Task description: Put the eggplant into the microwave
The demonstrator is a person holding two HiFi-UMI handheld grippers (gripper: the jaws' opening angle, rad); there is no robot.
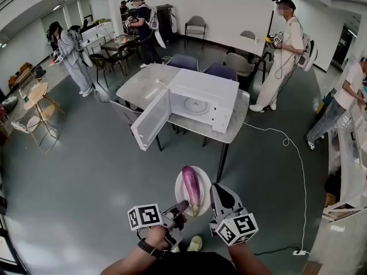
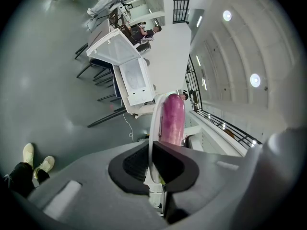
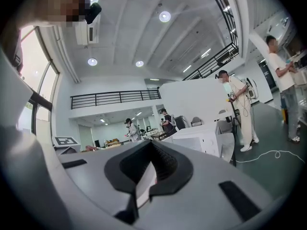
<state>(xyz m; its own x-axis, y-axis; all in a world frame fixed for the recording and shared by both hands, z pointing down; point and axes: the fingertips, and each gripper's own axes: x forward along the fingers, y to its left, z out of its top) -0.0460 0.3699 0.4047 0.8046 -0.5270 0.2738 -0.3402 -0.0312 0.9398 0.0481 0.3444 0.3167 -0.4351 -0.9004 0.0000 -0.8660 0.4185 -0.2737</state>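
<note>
Open lab-style hall: grey floor (image 1: 86, 165), mezzanine railing (image 3: 112, 98), scattered tables (image 1: 140, 83), chairs (image 1: 196, 23), people (image 1: 71, 53) wearing recording gear, microwave (image 1: 200, 99).

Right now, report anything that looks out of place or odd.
Nothing is spilled or damaged. One oddity: the eggplant lies loose on a white plate held in mid-air, the left gripper pinching just its rim, so it could roll off. The microwave door stands open, overhanging the table edge.

Purple eggplant (image 1: 191, 188); white plate (image 1: 180, 191); white microwave (image 1: 200, 99)
</note>
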